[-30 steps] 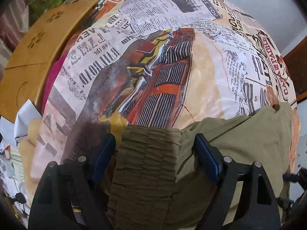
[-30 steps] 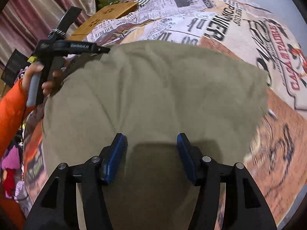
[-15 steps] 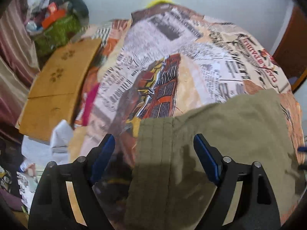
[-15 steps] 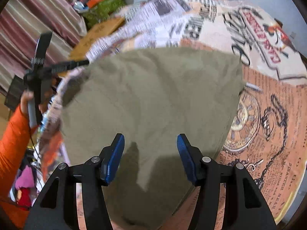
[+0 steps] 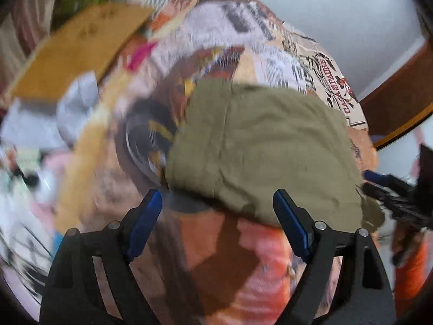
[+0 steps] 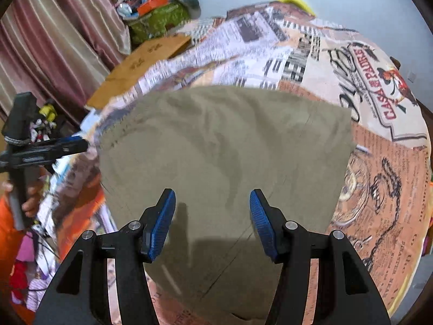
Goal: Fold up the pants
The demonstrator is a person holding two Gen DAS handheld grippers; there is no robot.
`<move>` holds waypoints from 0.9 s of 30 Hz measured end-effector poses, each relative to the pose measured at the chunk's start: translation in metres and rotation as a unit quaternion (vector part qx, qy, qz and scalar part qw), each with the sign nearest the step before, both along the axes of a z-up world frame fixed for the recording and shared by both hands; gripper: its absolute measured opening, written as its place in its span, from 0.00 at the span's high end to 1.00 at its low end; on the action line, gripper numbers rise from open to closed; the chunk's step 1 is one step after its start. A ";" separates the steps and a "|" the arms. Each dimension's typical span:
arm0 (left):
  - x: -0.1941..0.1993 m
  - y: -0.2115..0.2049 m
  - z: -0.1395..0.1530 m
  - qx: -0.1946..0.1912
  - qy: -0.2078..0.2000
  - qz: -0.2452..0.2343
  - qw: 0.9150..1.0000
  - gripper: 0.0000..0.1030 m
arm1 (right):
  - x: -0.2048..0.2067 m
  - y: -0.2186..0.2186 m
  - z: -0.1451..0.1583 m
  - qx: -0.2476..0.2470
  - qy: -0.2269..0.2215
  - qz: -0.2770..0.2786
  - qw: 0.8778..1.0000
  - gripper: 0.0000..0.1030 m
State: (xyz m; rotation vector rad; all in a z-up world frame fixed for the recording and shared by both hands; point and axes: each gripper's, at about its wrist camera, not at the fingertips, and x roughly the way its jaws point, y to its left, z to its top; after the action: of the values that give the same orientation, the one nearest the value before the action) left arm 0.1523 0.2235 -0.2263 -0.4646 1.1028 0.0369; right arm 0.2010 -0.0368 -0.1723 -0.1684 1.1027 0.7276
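Over the last second we saw the left gripper [image 5: 216, 216] lift off the pants [image 5: 265, 157]: a moment earlier its fingers straddled the gathered waistband, and now they stood wide apart over bare bedspread [image 5: 311, 62], holding nothing. The view was blurred, so we judged it to be pulling back. The right gripper [image 6: 212, 223] also stood spread and empty above the cloth. The pants lay as a compact olive rectangle near the bedspread's near edge, ahead of the left fingertips and under the right ones. We took this to mean a fold was just laid and released; smoothing or another fold probably remained.
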 end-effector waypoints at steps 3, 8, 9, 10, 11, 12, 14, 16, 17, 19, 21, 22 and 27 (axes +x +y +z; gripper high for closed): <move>-0.010 -0.004 -0.017 -0.014 0.022 0.007 1.000 0.18 | -0.006 0.003 -0.018 -0.021 0.013 0.001 1.000 0.48; -0.012 -0.009 -0.038 -0.063 0.037 0.011 0.997 0.18 | -0.012 0.005 -0.031 -0.035 0.018 0.011 0.999 0.47; -0.011 -0.010 -0.041 -0.077 0.038 0.012 0.996 0.18 | -0.013 0.005 -0.031 -0.039 0.016 0.014 0.999 0.47; -0.010 -0.010 -0.043 -0.084 0.037 0.013 0.996 0.18 | -0.013 0.006 -0.032 -0.042 0.016 0.017 0.999 0.47; -0.008 -0.011 -0.043 -0.085 0.036 0.014 0.996 0.18 | -0.015 0.007 -0.033 -0.045 0.014 0.020 0.999 0.47; -0.006 -0.013 -0.044 -0.086 0.033 0.013 0.996 0.18 | -0.016 0.008 -0.035 -0.049 0.009 0.026 0.998 0.47; -0.002 -0.015 -0.045 -0.098 0.030 0.011 0.995 0.18 | -0.017 0.010 -0.038 -0.055 0.003 0.037 0.998 0.46; 0.003 -0.016 -0.047 -0.110 0.027 0.010 0.993 0.18 | -0.015 0.010 -0.039 -0.056 0.007 0.039 0.998 0.46; 0.006 -0.016 -0.048 -0.115 0.026 0.010 0.993 0.17 | -0.015 0.011 -0.039 -0.056 0.008 0.039 0.998 0.46; 0.009 -0.012 -0.051 -0.131 0.023 0.014 0.991 0.17 | -0.015 0.011 -0.039 -0.056 0.006 0.040 0.998 0.46; 0.009 -0.005 -0.054 -0.161 0.014 0.023 0.987 0.16 | -0.016 0.011 -0.040 -0.056 0.004 0.040 0.998 0.46; 0.009 0.000 -0.055 -0.186 0.006 0.030 0.982 0.16 | -0.016 0.010 -0.040 -0.056 0.003 0.040 0.998 0.46; 0.004 0.013 -0.060 -0.250 -0.006 0.049 0.967 0.16 | -0.017 0.011 -0.039 -0.056 0.001 0.040 0.998 0.46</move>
State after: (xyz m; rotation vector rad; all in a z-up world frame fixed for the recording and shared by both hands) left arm 0.1563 0.2369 -0.2864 -0.9706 1.0739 -0.1612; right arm 0.1841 -0.0259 -0.2115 -0.3087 1.1452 0.7379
